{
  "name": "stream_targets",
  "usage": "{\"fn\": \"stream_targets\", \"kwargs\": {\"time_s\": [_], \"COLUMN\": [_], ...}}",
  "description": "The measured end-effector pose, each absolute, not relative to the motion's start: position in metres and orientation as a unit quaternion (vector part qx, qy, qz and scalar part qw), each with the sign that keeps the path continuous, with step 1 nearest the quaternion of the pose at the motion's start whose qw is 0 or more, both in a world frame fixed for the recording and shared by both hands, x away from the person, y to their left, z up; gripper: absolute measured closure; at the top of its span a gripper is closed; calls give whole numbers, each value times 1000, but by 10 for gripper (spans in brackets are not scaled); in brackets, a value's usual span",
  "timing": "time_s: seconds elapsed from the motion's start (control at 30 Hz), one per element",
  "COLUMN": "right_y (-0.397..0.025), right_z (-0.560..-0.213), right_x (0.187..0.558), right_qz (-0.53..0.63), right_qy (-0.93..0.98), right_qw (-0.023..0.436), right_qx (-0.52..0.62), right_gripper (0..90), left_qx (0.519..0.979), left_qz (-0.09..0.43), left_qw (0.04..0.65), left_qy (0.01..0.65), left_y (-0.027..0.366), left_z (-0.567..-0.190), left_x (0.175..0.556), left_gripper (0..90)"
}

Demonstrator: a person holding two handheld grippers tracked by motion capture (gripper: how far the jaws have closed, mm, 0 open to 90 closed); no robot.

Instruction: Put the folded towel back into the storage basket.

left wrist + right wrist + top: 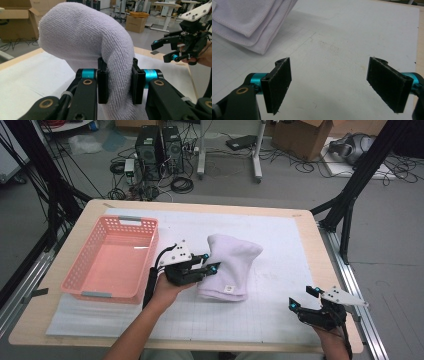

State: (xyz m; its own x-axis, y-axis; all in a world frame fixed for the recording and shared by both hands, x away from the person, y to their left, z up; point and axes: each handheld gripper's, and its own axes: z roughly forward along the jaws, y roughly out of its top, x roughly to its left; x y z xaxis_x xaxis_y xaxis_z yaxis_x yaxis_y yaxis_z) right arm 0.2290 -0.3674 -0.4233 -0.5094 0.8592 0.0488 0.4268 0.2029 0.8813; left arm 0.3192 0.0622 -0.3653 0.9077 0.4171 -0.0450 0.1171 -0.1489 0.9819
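Forearms enter from six o'clock in the high view, each hand carrying a hand-held gripper. Nearest, at about five o'clock on the bench (300,227), the right hand-held gripper (303,297) hovers over bare white mat, its jaws spread wide with nothing between them. Farther in, near the bench's centre, the left hand-held gripper (209,262) is clamped on the left edge of a folded white towel (231,265). The left gripper view shows a thick fold of terry cloth pinched between both pads, rising into a hump beyond them. The rest of the towel lies on the mat, its layered hems toward six o'clock. At nine o'clock, just beside the left hand, stands an empty pink basket (80,267).

The step in hand looks like moving the towel to the basket. To do it well, keep the pinch firm and deep on all layers, lift until the hanging end clears the basket's rim, and carry toward nine o'clock slowly. The free gripper could support the drooping side so the fold holds.
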Motion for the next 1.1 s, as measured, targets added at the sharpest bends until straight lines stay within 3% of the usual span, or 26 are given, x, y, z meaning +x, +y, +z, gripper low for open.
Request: {"fn": "stream_targets", "kwargs": {"time_s": [0.47,1.1], "right_y": [-365,-362], "right_z": [-422,-420], "right_x": [229,231], "right_qz": [462,467], "right_qy": [737,735], "right_qw": [238,237], "right_qx": [432,431], "right_gripper": [185,184], "left_qx": [736,711], "left_qz": [140,177], "left_qw": [641,651], "left_qy": [169,196], "left_y": [93,167], "left_z": [-345,-321], "left_x": [314,310], "left_gripper": [733,733]}}
